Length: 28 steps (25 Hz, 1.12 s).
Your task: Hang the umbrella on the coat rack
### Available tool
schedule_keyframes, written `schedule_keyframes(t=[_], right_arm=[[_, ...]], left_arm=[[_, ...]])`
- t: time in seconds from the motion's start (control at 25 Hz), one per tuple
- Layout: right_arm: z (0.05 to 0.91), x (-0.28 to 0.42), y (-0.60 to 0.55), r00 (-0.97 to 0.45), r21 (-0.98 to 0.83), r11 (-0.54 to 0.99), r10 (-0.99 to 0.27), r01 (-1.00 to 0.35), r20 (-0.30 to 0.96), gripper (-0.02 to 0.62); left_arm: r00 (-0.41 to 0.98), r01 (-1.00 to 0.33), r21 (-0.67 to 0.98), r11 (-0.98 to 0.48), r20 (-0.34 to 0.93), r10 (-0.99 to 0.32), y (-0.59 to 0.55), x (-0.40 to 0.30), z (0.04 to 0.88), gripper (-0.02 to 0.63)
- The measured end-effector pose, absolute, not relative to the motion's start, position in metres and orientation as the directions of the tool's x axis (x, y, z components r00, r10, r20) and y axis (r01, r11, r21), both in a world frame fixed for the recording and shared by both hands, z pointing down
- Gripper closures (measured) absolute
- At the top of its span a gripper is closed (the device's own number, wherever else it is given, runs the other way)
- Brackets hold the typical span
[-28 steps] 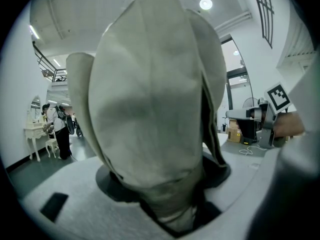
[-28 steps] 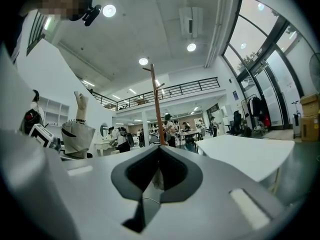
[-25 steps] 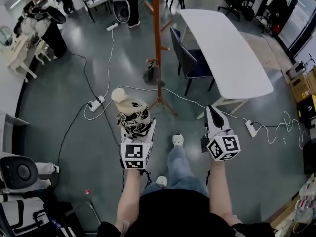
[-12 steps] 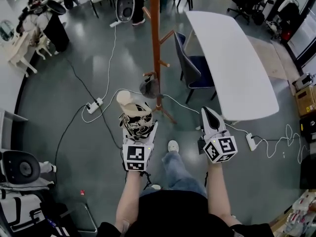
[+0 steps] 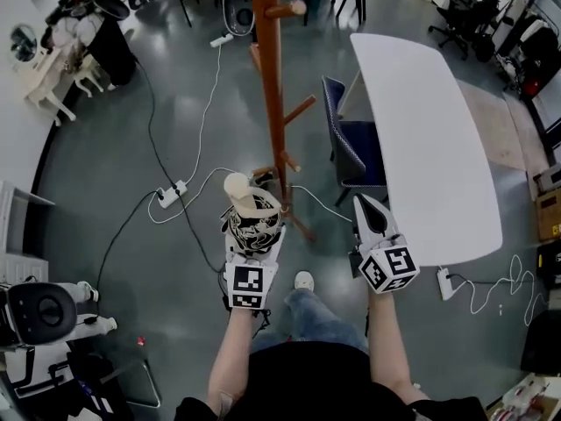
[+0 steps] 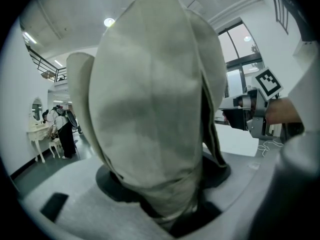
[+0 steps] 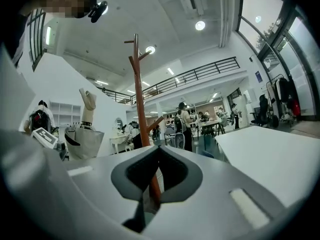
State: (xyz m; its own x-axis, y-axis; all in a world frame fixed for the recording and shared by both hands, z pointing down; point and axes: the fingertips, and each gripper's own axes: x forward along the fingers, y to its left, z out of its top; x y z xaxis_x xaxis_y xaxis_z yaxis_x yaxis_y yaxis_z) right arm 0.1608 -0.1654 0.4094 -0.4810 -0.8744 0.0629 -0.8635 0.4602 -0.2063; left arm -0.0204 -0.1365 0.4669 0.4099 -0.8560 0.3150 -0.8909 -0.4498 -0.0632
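Note:
A folded umbrella (image 5: 253,220), with a black-and-white patterned canopy and a pale beige handle end (image 5: 236,184), stands upright in my left gripper (image 5: 254,235), which is shut on it. In the left gripper view the umbrella's beige cloth (image 6: 150,109) fills most of the picture between the jaws. The brown wooden coat rack (image 5: 267,68) rises just beyond the umbrella, with pegs sticking out on both sides; in the right gripper view the coat rack (image 7: 139,109) stands straight ahead. My right gripper (image 5: 365,207) is beside the left one, shut and holding nothing.
A long white table (image 5: 421,130) runs along the right, with a dark blue chair (image 5: 351,152) tucked at its near side next to the rack. A power strip (image 5: 173,193) and cables lie on the grey floor at left. People and furniture stand at the far back.
Both grippers have moved forward toward the coat rack, the umbrella still in the left one. The rack and the table now stand nearer and larger in the head view.

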Motion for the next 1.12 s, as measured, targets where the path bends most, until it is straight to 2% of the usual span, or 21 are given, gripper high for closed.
schedule_keyframes(t=[0.44, 1.12], right_arm=[[0.424, 0.15, -0.238, -0.538, -0.209, 0.512, -0.837, -0.833, 0.098, 0.584], [0.451, 0.154, -0.265, -0.498, -0.222, 0.464, -0.856, -0.858, 0.137, 0.584]], left_arm=[[0.415, -0.877, -0.101, -0.47, 0.337, -0.845, -0.193, -0.003, 0.486, 0.302], [0.398, -0.876, -0.089, -0.474, 0.42, -0.816, -0.228, -0.004, 0.541, 0.302]])
